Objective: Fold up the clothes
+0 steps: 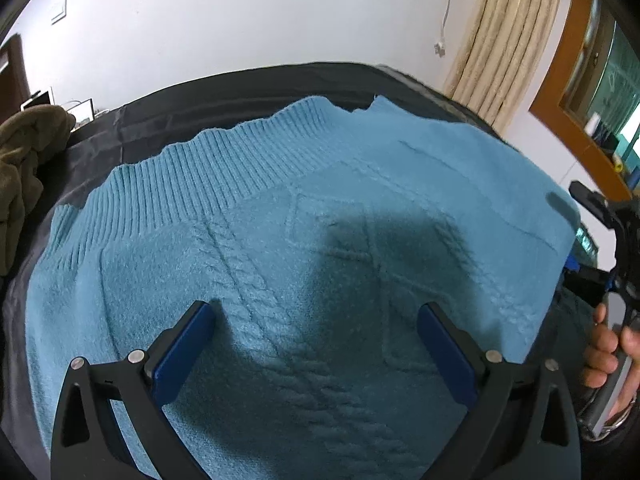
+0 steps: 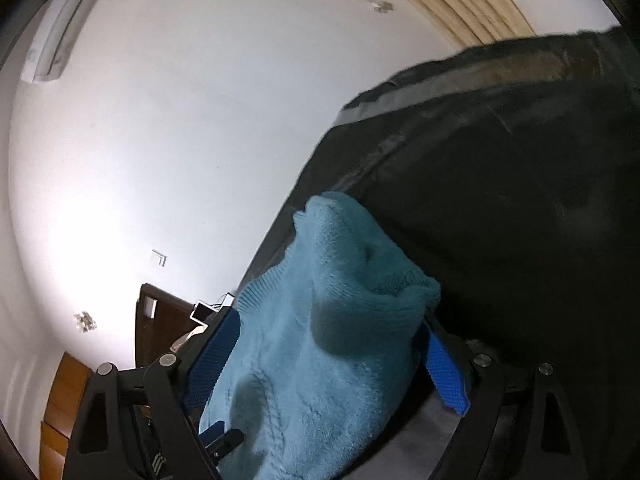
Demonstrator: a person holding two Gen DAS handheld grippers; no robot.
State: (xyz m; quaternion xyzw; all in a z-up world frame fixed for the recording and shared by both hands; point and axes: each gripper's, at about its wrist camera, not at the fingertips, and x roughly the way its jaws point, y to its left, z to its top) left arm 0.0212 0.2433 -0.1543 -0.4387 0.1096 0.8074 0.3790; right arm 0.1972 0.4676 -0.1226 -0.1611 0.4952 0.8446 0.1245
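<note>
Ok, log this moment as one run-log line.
stage: folding underway | blue knit sweater: flat on dark cloth | left tongs: open above it | right tongs: open, sweater edge between pads

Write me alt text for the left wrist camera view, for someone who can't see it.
A teal cable-knit sweater lies spread flat on a dark cloth-covered surface, with the left gripper open above it, holding nothing. An olive garment sits bunched at the left edge, and a hand holds the other tool at the right.
</note>
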